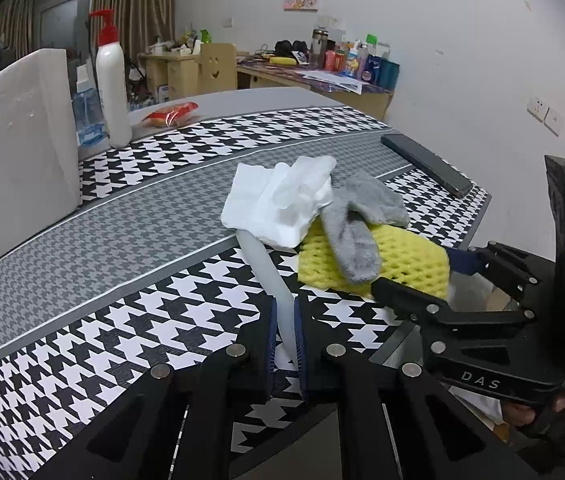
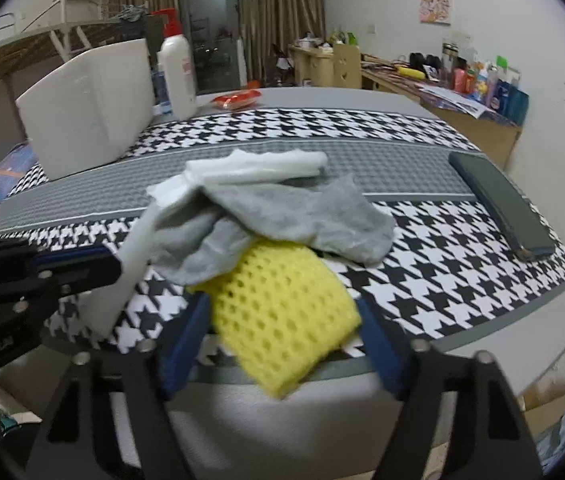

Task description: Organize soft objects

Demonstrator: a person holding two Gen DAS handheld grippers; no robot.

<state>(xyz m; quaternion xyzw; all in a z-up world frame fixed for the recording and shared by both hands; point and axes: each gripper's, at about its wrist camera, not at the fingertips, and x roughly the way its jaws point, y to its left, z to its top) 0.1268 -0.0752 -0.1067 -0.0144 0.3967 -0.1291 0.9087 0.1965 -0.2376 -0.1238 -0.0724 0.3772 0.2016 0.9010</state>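
Houndstooth table, left tongs pinching white strip lengthwise, right tongs straddling yellow mesh

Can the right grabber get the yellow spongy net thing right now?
Probably yes. The yellow foam net already sits between the right gripper's open blue fingers. The gray sock only covers its far end, so closing should catch it.

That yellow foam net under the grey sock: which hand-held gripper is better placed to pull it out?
The right hand-held gripper: its fingers already straddle the yellow foam net. The left hand-held gripper is shut on a white strip.
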